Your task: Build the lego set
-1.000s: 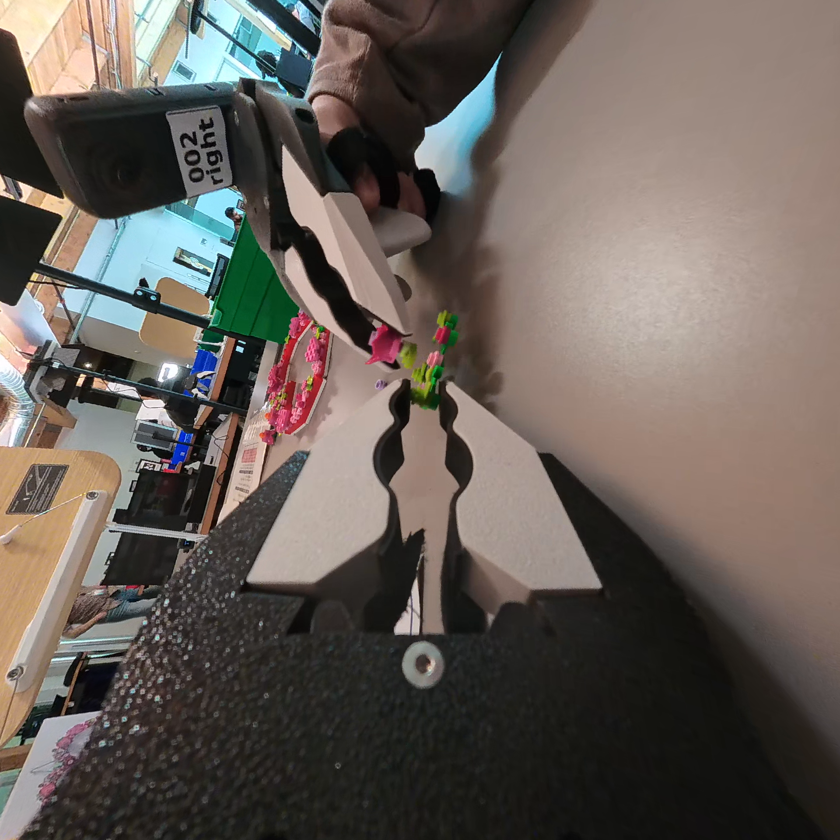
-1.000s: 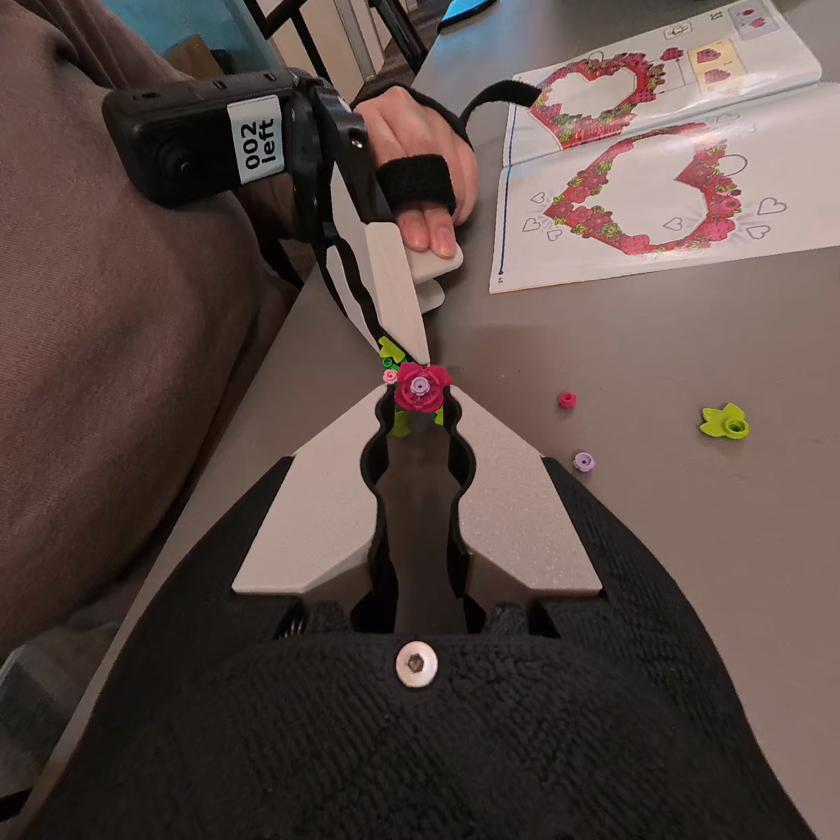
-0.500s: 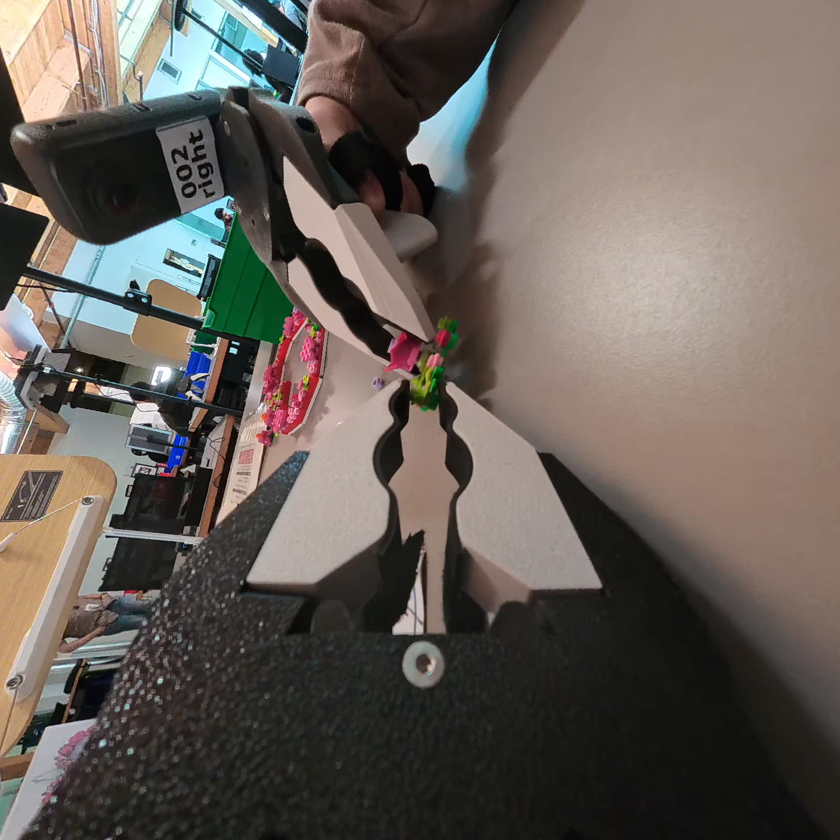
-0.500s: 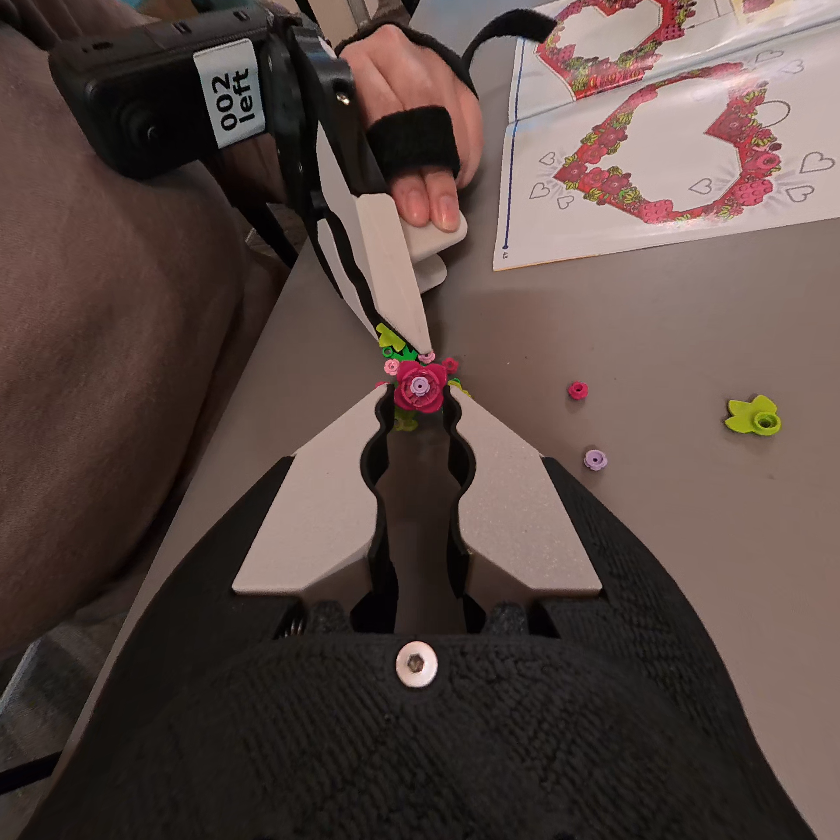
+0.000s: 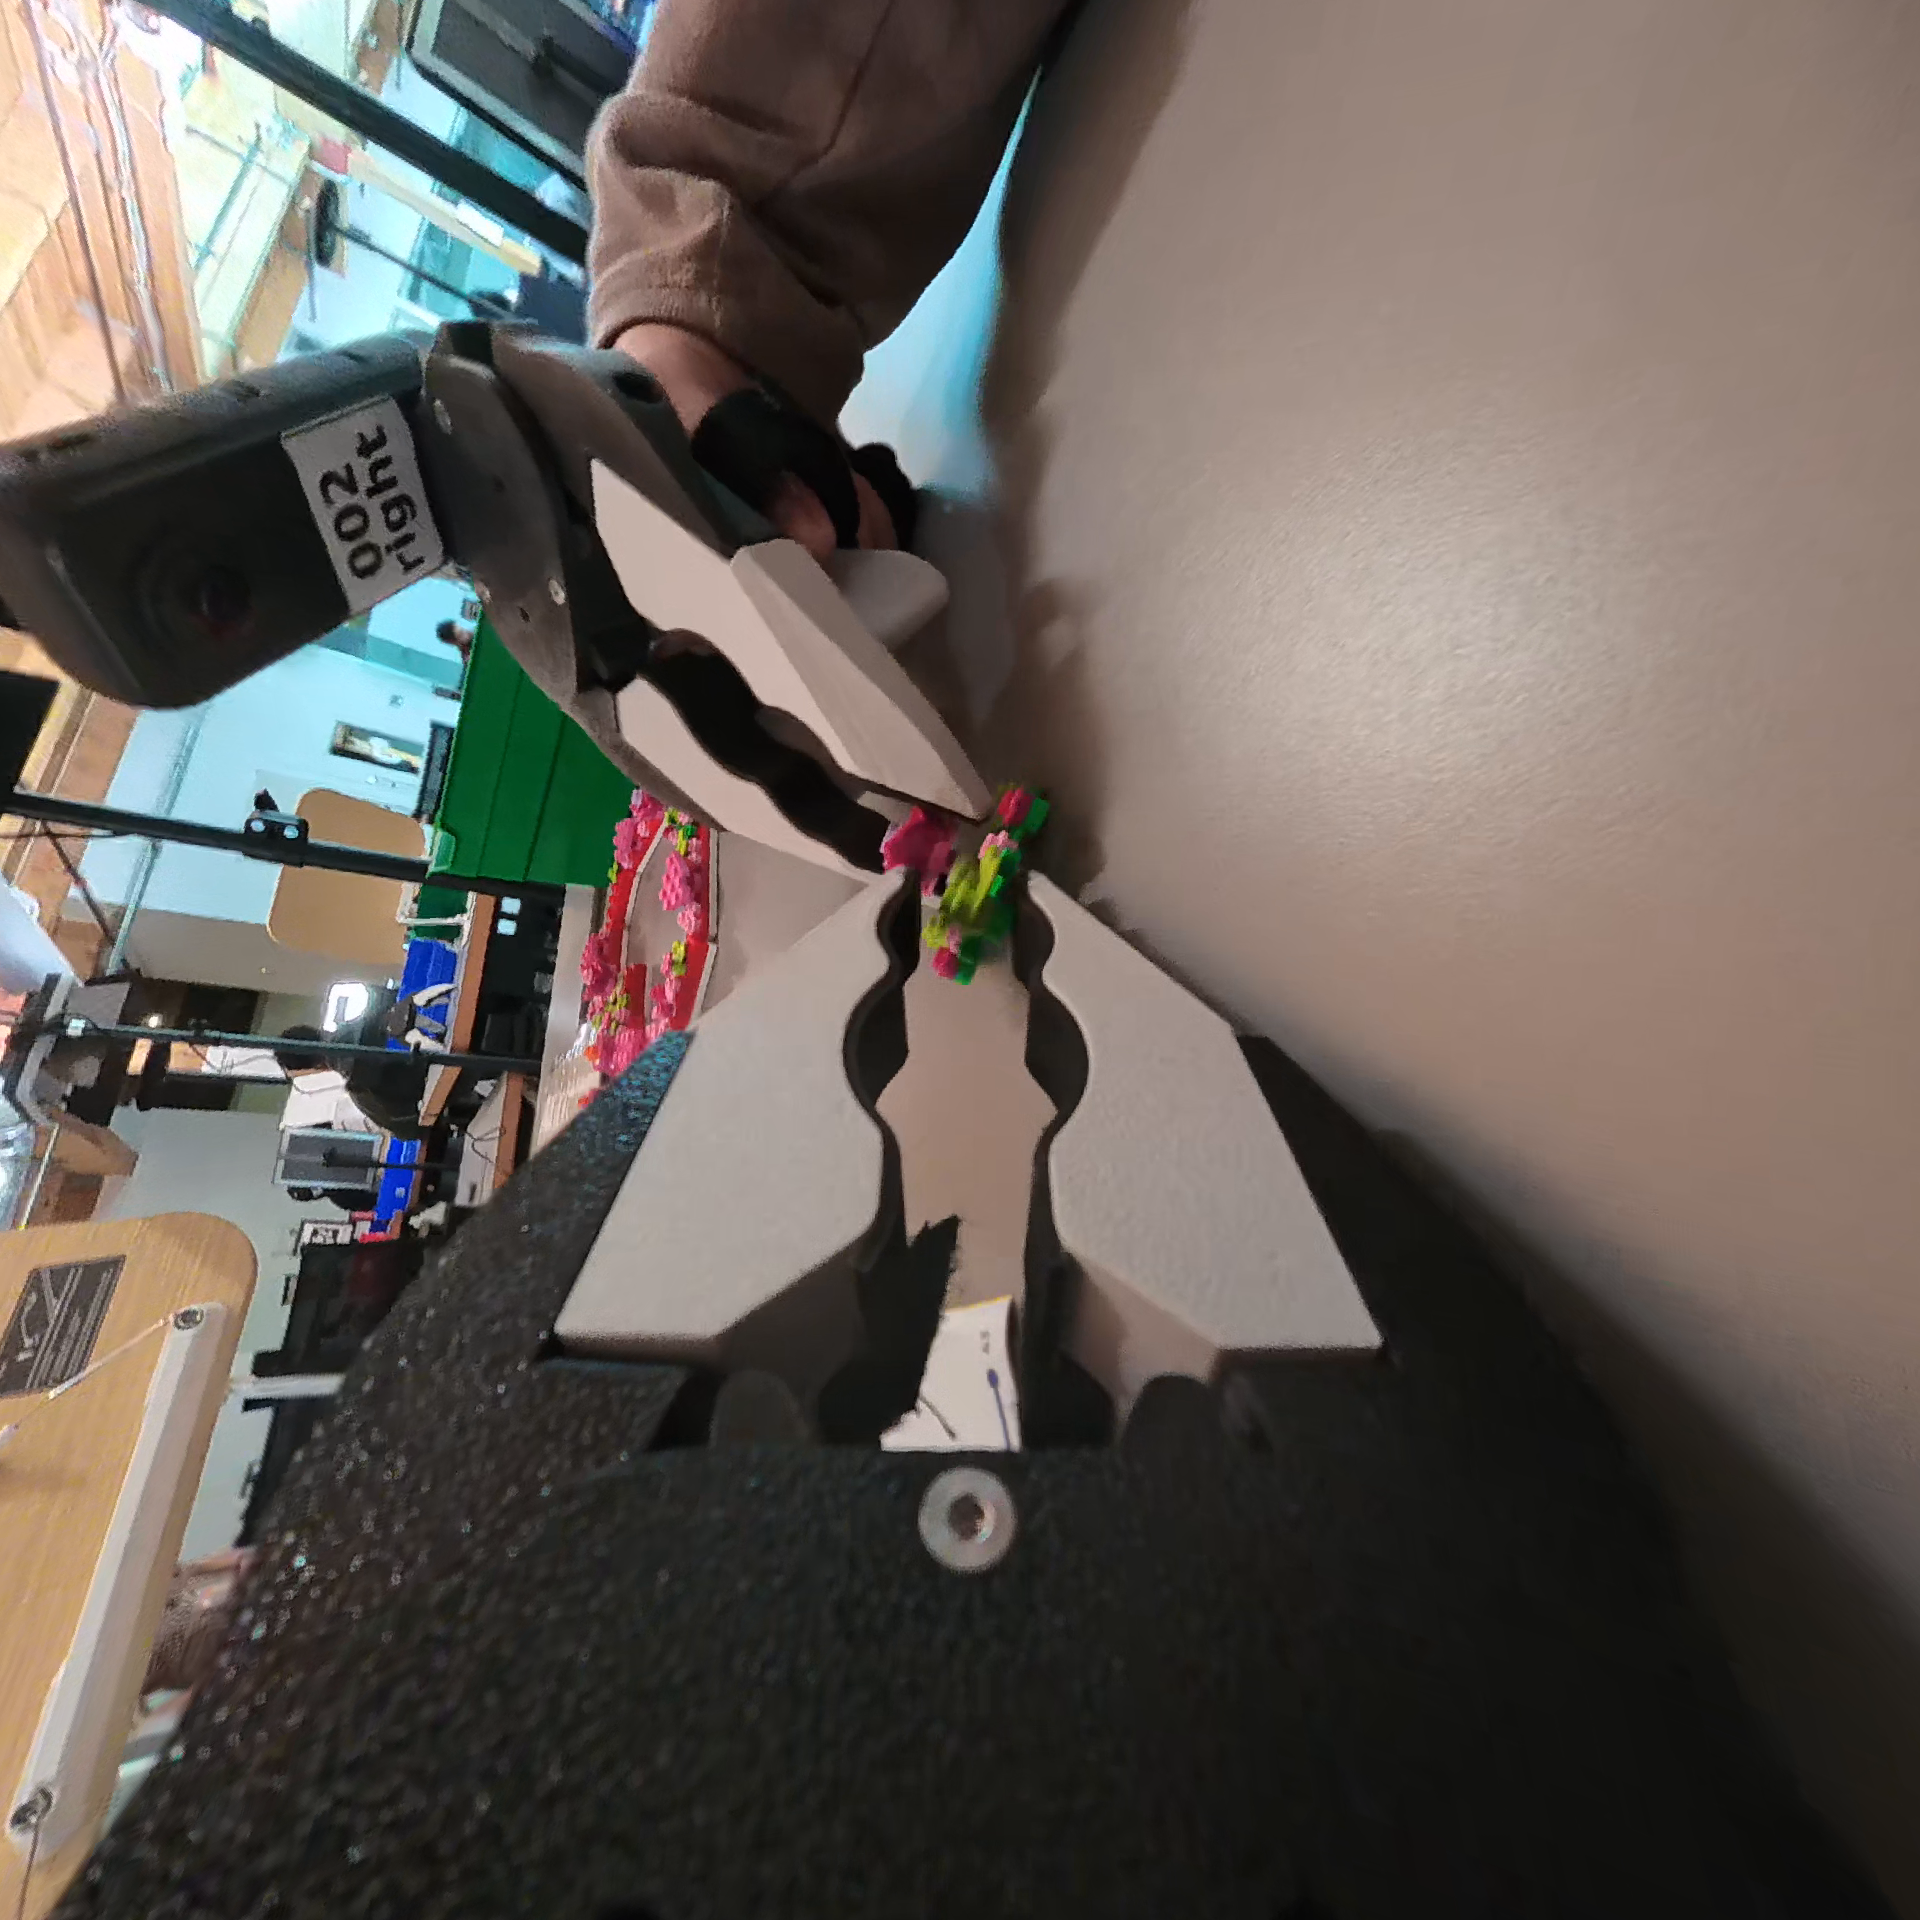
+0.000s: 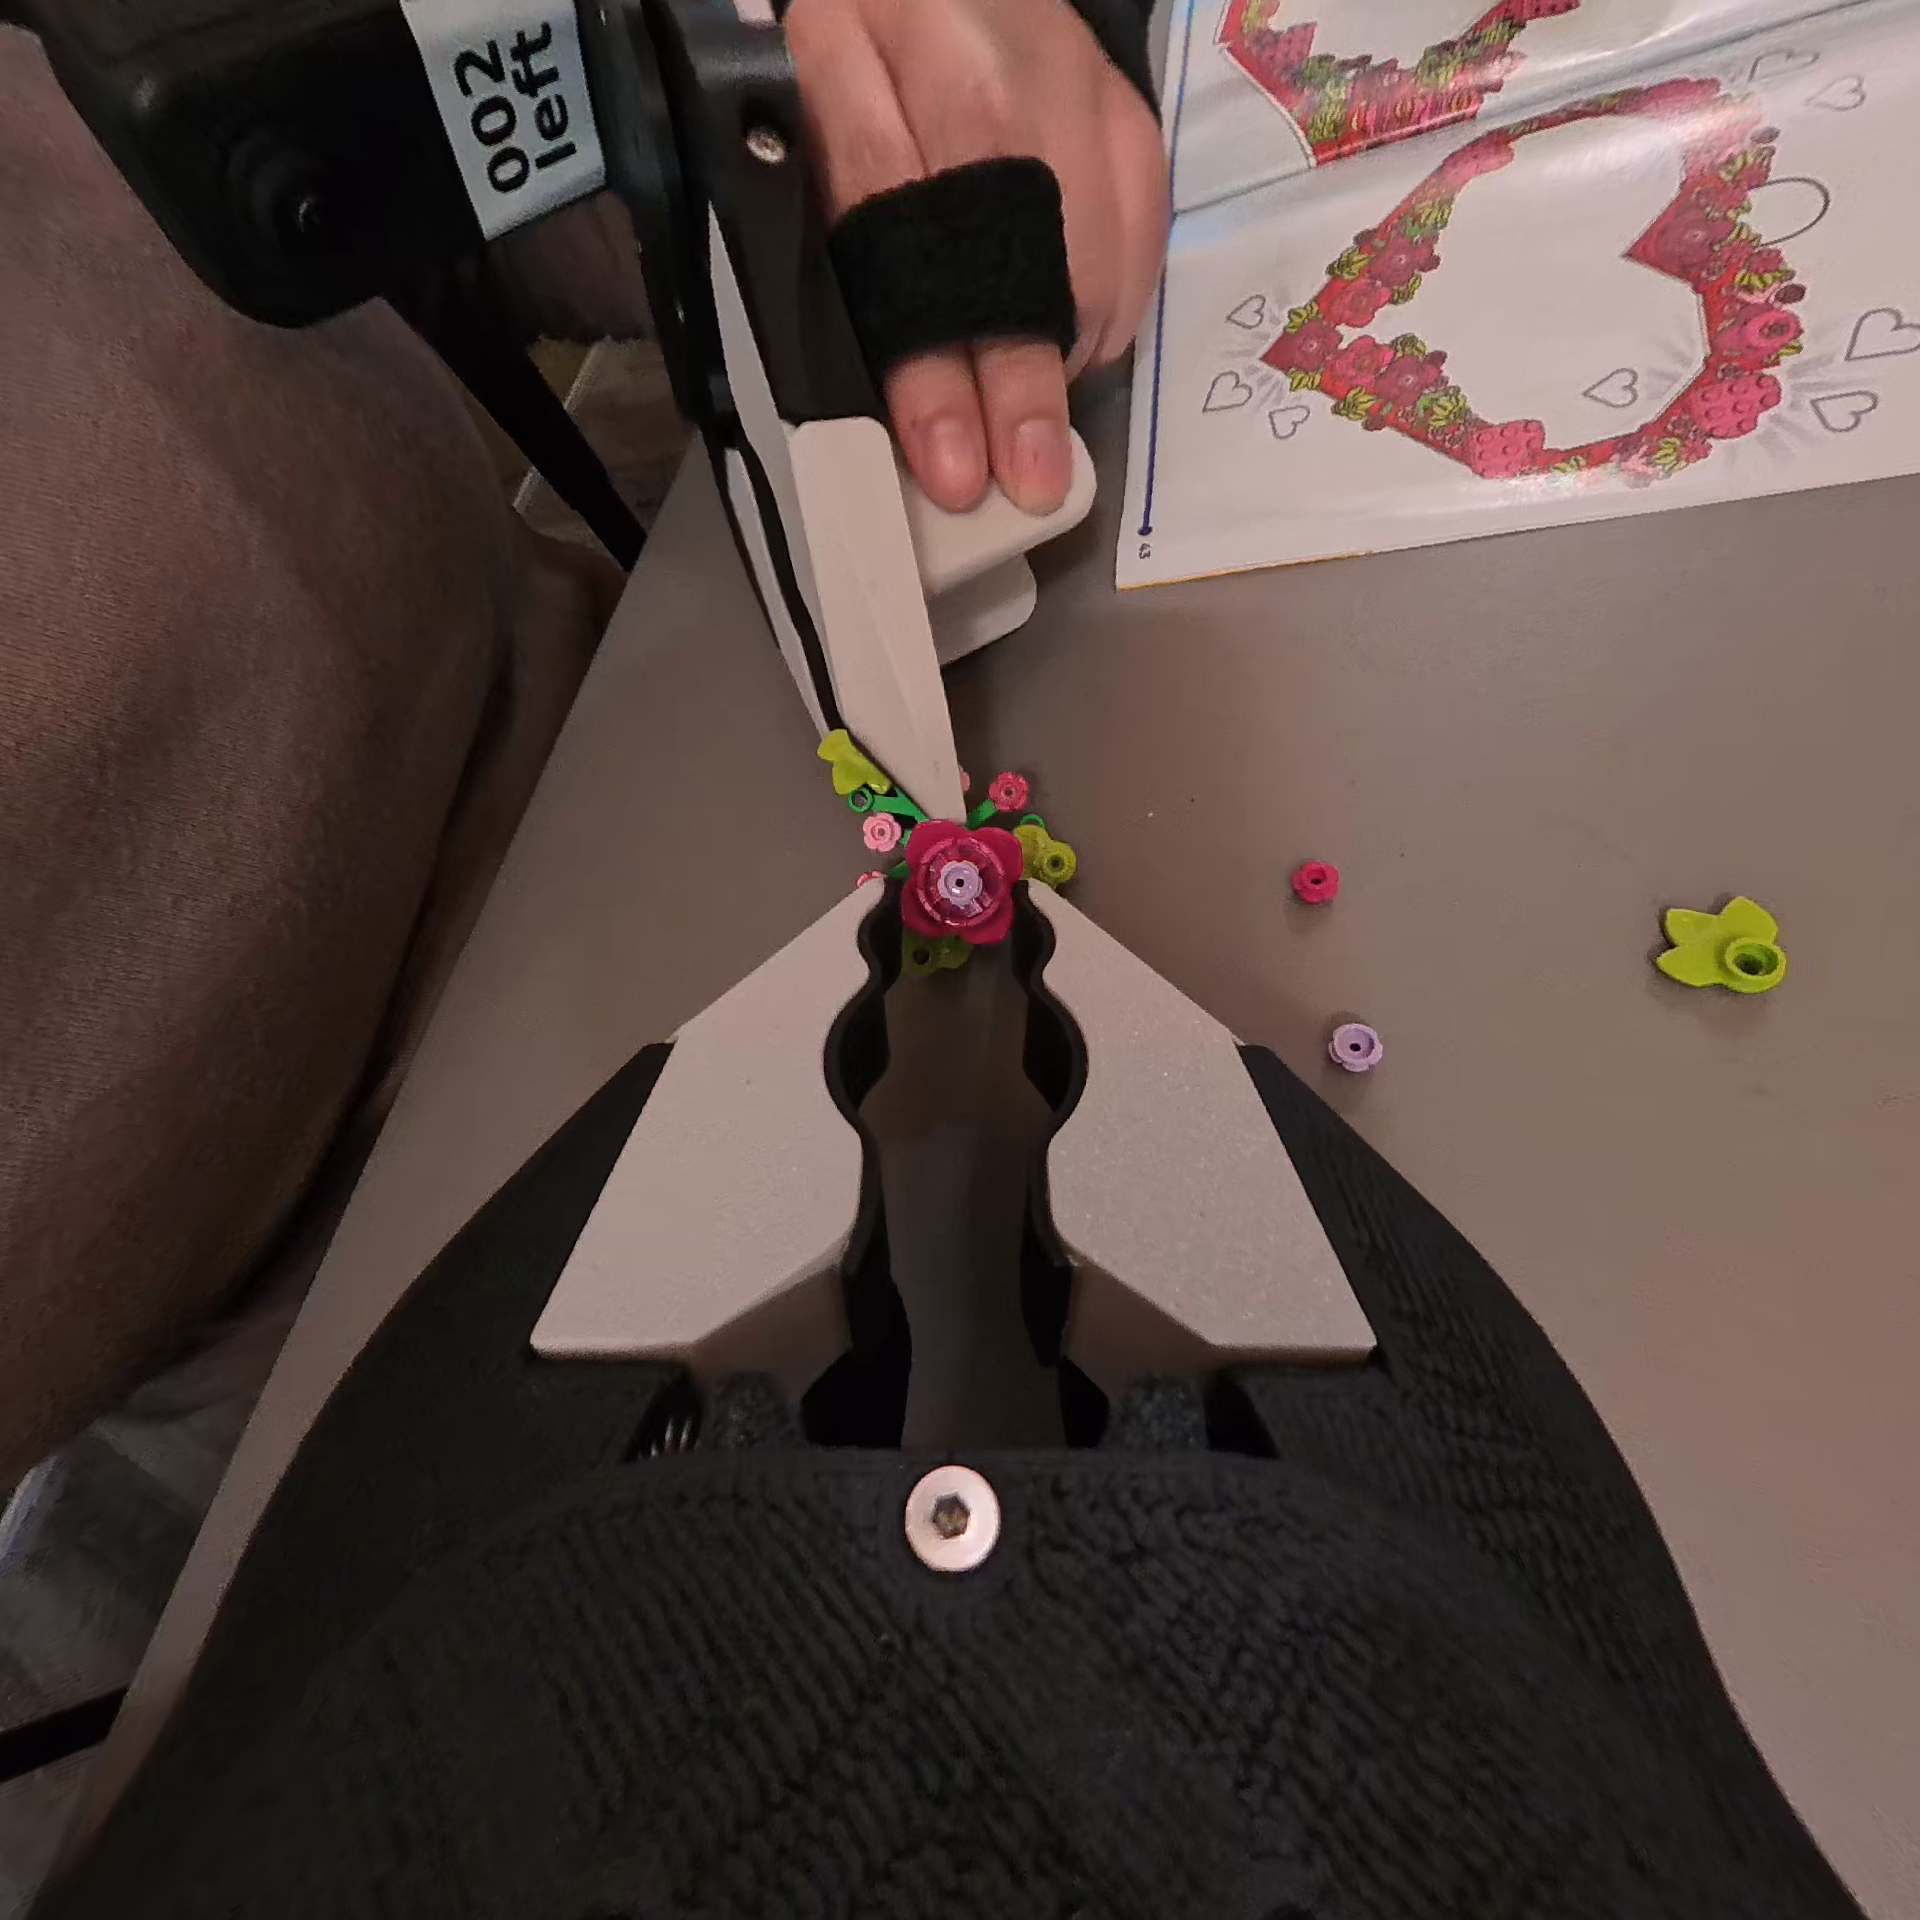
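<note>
My right gripper [image 6: 956, 906] is shut on a magenta rose [image 6: 956, 883] with a lilac stud in its centre. My left gripper [image 5: 966, 883] is shut on a green and lime leafy sprig [image 5: 971, 909] that carries small pink flowers. In the right wrist view the left gripper [image 6: 940, 805] comes down from the top, and the sprig [image 6: 1044, 857] spreads out behind the rose. In the left wrist view the right gripper [image 5: 935, 821] comes in from the upper left, and the rose [image 5: 916, 840] touches the sprig. Both pieces are just above the grey table [image 6: 1455, 727].
A small magenta stud [image 6: 1314, 881], a lilac stud [image 6: 1354, 1045] and a lime leaf piece [image 6: 1725, 945] lie loose to the right. An open instruction booklet [image 6: 1558, 312] lies at the back right. A red heart-shaped build [image 5: 665, 914] stands farther off. The table edge and a person's brown clothing [image 6: 208, 727] are at the left. Left and right tips are no more than a few centimetres apart.
The two grippers have closed in on each other. The rose, apart from the sprig a second ago, now sits against it. Both grippers have kept their hold.
</note>
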{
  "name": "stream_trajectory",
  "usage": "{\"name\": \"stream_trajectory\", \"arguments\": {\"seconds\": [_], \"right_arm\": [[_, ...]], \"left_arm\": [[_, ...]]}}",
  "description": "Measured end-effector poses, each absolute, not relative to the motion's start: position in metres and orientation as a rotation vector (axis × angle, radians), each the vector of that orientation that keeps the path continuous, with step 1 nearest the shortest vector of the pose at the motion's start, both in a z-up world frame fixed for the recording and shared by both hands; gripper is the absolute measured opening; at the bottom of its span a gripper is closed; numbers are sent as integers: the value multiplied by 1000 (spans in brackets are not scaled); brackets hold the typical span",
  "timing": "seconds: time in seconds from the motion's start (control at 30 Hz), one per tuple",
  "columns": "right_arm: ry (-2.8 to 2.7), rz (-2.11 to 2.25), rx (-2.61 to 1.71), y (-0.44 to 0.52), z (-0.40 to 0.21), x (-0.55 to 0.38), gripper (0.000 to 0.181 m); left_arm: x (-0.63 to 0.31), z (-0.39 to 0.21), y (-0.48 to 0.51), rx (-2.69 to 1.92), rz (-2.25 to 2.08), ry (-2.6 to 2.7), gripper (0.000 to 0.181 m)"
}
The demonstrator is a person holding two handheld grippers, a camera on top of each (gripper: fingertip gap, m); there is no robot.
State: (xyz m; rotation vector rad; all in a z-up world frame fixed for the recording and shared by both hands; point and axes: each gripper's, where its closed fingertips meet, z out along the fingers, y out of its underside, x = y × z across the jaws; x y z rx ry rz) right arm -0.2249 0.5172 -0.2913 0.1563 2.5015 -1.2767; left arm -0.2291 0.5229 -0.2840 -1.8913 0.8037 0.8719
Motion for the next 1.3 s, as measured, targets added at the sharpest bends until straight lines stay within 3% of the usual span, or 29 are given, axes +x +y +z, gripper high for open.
{"name": "stream_trajectory", "arguments": {"seconds": [0.33, 1.3], "right_arm": [[2574, -1276, 88, 517, -294, -225, 19], [2553, -1393, 40, 517, -282, -234, 19]], "left_arm": [[-224, -291, 523, -1881, 850, 965, 11], [-231, -282, 520, -1852, 799, 742, 13]]}}
